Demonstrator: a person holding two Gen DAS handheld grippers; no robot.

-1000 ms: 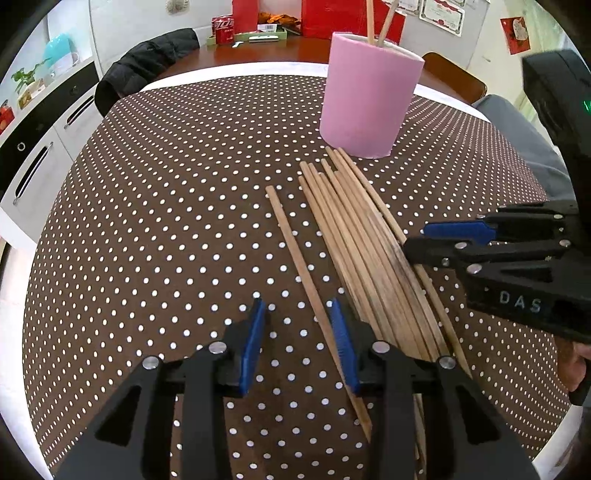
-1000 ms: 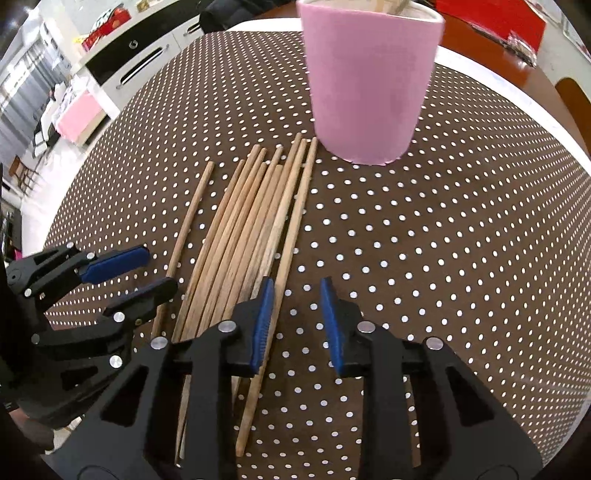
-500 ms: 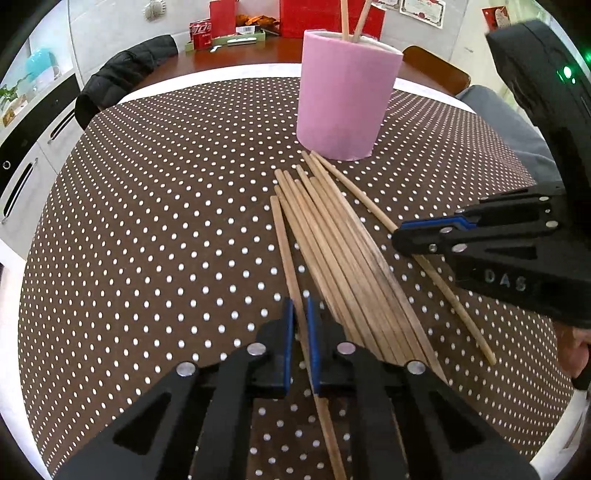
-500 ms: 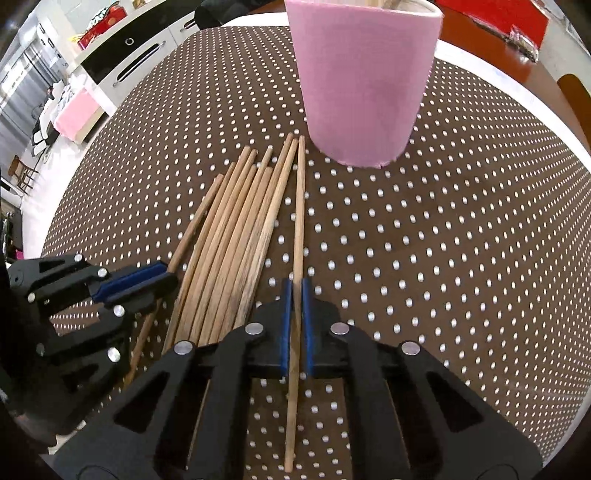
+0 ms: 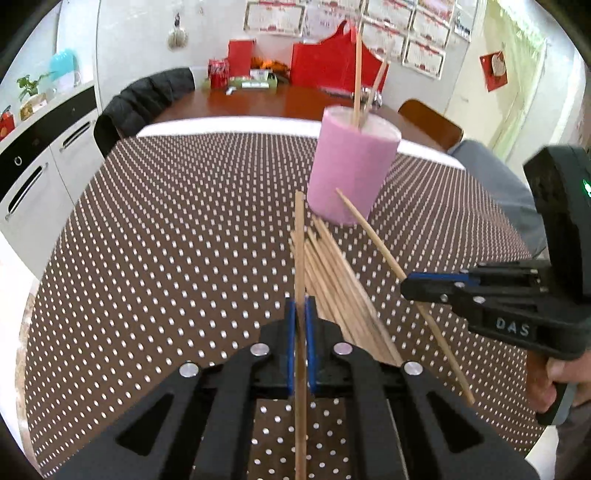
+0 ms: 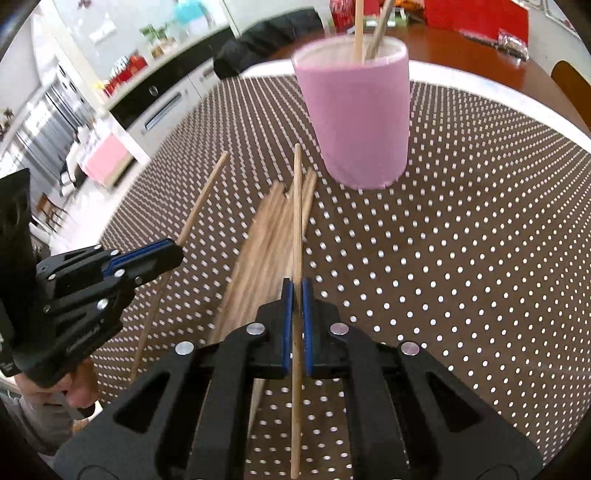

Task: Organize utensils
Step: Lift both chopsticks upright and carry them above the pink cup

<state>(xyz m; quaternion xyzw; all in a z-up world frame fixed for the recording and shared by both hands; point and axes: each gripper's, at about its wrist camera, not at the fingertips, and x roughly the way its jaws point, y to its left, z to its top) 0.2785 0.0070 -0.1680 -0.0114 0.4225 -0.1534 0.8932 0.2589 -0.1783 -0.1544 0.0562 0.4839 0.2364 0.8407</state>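
Note:
My left gripper (image 5: 300, 310) is shut on one wooden chopstick (image 5: 299, 243), lifted off the dotted cloth and pointing toward the pink cup (image 5: 352, 173). My right gripper (image 6: 294, 291) is shut on another chopstick (image 6: 296, 206), also raised and aimed at the pink cup (image 6: 360, 114). Each gripper shows in the other's view: the right gripper (image 5: 410, 286) with its slanted chopstick (image 5: 373, 236), the left gripper (image 6: 177, 251) with its stick (image 6: 201, 201). Several chopsticks (image 5: 332, 284) lie in a bundle on the cloth in front of the cup. Two chopsticks (image 6: 356, 29) stand inside the cup.
The brown polka-dot tablecloth (image 5: 166, 258) covers the round table. Behind it are a wooden table (image 5: 258, 105) with red items, a chair with a dark jacket (image 5: 147, 99), and white cabinets (image 5: 44, 155) at the left. A hand (image 5: 554, 384) holds the right gripper's handle.
Both grippers shut, each on one chopstick at the edge of the bundle, then rose and tilted up, lifting the sticks off the cloth. More of the room behind the cup came into view.

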